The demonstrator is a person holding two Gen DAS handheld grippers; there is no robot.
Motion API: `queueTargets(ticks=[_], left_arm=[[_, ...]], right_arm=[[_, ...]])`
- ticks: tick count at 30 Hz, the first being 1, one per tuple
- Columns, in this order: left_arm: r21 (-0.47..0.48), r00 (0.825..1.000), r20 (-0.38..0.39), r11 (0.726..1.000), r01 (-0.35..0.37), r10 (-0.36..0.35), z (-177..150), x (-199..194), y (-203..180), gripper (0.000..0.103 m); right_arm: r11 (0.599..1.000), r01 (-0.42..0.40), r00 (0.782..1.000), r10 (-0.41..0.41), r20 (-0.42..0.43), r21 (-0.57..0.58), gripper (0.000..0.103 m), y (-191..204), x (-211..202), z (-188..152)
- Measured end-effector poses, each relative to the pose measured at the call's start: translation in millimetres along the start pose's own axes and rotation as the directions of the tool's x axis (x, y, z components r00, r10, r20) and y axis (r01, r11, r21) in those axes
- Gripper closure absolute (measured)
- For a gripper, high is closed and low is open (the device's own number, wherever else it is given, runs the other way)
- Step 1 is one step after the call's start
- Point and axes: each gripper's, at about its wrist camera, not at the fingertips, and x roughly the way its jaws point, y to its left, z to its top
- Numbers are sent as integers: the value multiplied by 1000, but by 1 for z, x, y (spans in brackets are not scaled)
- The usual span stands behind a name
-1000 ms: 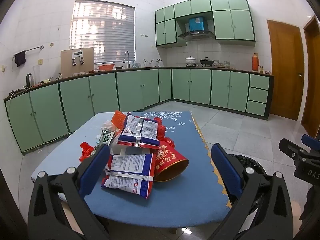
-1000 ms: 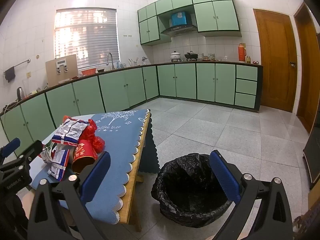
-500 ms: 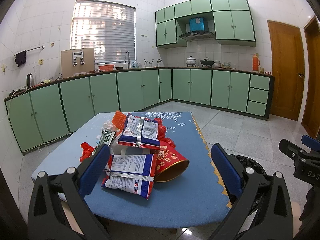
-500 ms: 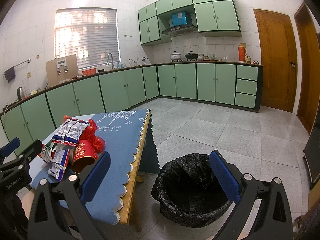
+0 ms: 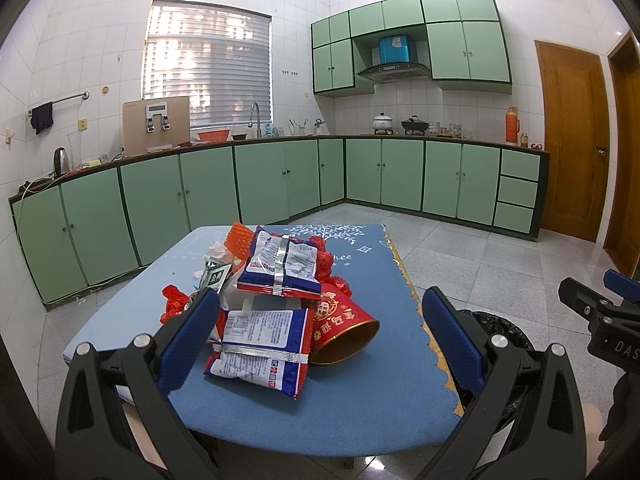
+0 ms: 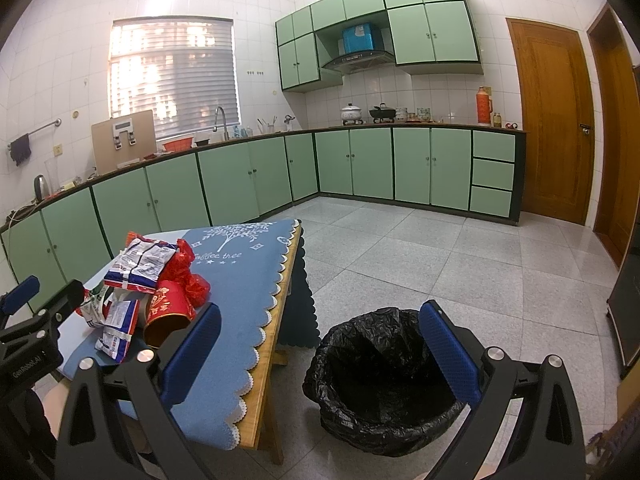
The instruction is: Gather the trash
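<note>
Left hand-held gripper (image 5: 320, 336): jaws standing wide, gripping nothing, hovering at the near edge of the blue-clothed counter (image 5: 360, 400). Trash pile sitting on that counter: two snack packets (image 5: 260, 344), red paper cup (image 5: 344, 330) lying on its side, crumpled red wrappers (image 5: 174, 304). Right hand-held gripper (image 6: 320, 352): jaws spreading wide, carrying nothing, hanging above the black-lined trash bin (image 6: 384, 380) standing on the floor beside the counter.

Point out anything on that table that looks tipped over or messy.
A red paper cup lies on its side on the blue tablecloth, mouth open toward the camera. Snack wrappers and red scraps are heaped loosely against it. The bin beside the table looks empty.
</note>
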Motion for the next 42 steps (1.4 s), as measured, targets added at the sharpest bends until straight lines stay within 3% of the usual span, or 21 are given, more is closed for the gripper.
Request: queueTargets(ticks=[42], left_arm=[[-1,1000,4,1000,-1,1,0,-5,1,5]], right_arm=[[1000,-1,1000,1,13,3,6,-1,-1,3]])
